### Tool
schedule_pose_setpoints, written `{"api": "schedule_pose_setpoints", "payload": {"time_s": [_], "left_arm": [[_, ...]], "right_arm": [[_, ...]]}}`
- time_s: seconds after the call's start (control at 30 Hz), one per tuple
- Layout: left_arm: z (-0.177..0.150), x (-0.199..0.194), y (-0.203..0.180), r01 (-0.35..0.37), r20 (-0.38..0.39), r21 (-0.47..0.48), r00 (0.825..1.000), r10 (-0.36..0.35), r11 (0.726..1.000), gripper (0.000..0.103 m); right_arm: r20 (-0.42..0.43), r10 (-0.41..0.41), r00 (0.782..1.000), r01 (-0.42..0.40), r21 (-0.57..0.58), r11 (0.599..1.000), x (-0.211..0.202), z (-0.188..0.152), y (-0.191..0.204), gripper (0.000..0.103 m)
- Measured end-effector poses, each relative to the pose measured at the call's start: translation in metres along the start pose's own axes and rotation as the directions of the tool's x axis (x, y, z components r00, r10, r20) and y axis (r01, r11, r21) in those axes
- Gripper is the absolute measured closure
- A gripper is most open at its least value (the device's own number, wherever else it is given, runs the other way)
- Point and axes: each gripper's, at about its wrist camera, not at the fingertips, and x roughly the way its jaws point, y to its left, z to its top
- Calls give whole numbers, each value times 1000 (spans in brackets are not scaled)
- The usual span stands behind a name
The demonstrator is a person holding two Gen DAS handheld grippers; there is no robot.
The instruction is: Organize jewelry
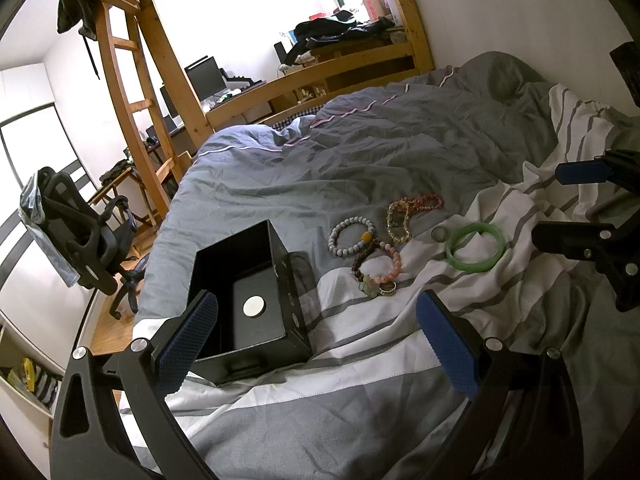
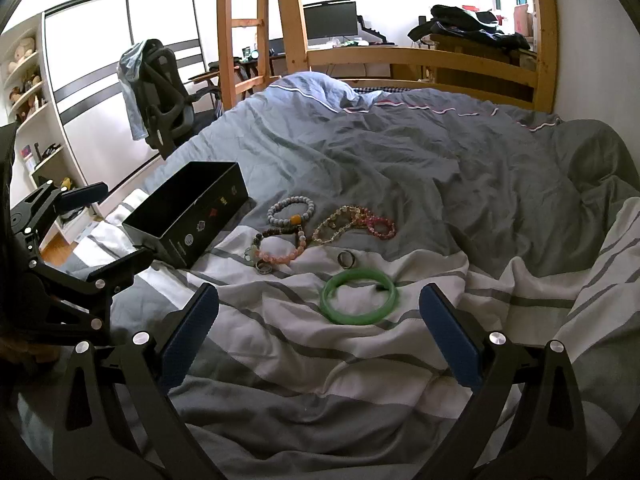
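**Bedroom, bed surface: jewelry laid out, both grippers empty**

Setting: wooden loft-frame bedroom; rumpled grey and white striped duvet [image 2: 280, 320] on the bed.

Left gripper [image 1: 316, 344]: jaws spread wide, nothing between them. Just ahead, toward its left finger: open black box [image 1: 248, 300], a white disc [image 1: 254, 306] on its floor.

Right gripper [image 2: 320, 336]: jaws spread wide, nothing held. Directly ahead: green bangle [image 2: 359, 297]. Just beyond: dark ring [image 2: 346, 259]. Farther: grey bead bracelet [image 2: 291, 211], pink bead bracelet [image 2: 286, 254], yellow and red strands [image 2: 356, 224], small ring [image 2: 264, 269] beside the pink beads.
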Motion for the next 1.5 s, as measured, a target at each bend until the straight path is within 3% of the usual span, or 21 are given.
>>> {"api": "schedule_pose_setpoints", "payload": {"time_s": [1.5], "left_arm": [[-4,3,-3,-11,-5,22,1000,11,1000,4]], "right_arm": [[-16,-2,1000,2,-2,1000,2,3,1,4]]}}
